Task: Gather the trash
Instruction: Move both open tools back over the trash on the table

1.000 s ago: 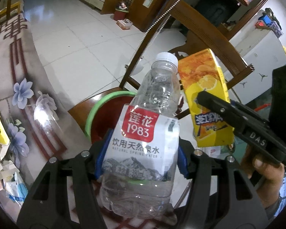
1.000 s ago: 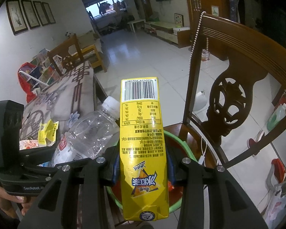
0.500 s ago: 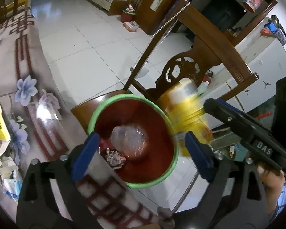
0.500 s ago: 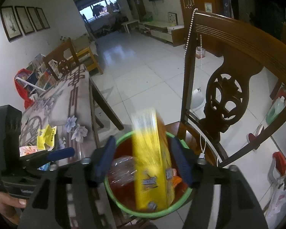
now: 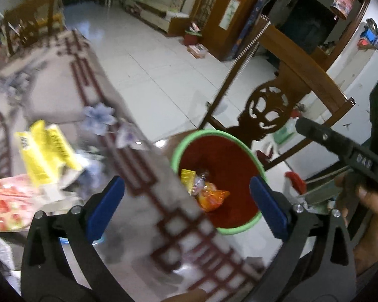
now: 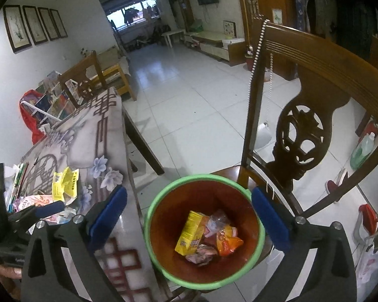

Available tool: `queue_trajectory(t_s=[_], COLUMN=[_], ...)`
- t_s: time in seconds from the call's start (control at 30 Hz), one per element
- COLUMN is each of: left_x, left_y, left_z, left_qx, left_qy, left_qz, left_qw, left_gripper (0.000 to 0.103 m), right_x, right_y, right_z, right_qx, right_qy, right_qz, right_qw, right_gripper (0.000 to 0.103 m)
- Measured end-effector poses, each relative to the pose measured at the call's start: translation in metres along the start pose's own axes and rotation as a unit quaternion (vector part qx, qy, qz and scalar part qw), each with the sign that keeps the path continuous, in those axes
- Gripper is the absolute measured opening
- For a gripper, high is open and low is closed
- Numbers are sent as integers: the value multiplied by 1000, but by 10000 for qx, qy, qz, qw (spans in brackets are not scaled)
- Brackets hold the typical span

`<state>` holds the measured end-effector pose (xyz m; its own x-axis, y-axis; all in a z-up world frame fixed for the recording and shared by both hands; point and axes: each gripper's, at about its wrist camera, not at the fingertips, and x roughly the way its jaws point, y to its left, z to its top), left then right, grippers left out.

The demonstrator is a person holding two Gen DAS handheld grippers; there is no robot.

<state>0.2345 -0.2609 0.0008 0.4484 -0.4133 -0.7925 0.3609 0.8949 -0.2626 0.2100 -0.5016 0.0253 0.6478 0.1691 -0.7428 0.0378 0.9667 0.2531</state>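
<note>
Both claws are opening and pinch nothing: the right claw (image 6: 189, 216) hangs over the green-rimmed red plastic bucket (image 6: 163, 196) on the wooden chair (image 6: 305, 125), the left claw (image 5: 186, 206) beside it. On the flower-patterned worktop (image 6: 88, 141) lies a crumpled yellow paper wrapper (image 6: 64, 183), seemingly light and limp; it is best pinched across a raised fold.

Both wrist cameras look steeply down; shared green-rimmed bin (image 5: 215, 183) (image 6: 163, 229) near, at 5 and 6 o'clock.
</note>
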Motion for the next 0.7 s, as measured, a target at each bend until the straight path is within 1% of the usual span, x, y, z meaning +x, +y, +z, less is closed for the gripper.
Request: queue_trajectory(t_s=[0.1, 0.3, 0.5, 0.7], left_x=[-18, -69, -112, -149], left_y=[8, 42, 89, 142], left_z=[-4, -13, -31, -60], left_qx=[16, -206, -505, -940], left_qy=[-147, -495, -659, -764], left_qz=[97, 323, 657, 910], left_qw=[9998, 9980, 9944, 9885], left_gripper=[98, 98, 98, 98], right_x=[0, 2, 9, 20], right_y=[20, 75, 130, 175], right_z=[2, 4, 2, -8], right_qx=[-143, -665, -1112, -1490], right_qy=[-20, -33, 16, 163], right_qz=[90, 264, 451, 613], right_qw=[9999, 9974, 9928, 9868], right_gripper=[95, 96, 96, 96])
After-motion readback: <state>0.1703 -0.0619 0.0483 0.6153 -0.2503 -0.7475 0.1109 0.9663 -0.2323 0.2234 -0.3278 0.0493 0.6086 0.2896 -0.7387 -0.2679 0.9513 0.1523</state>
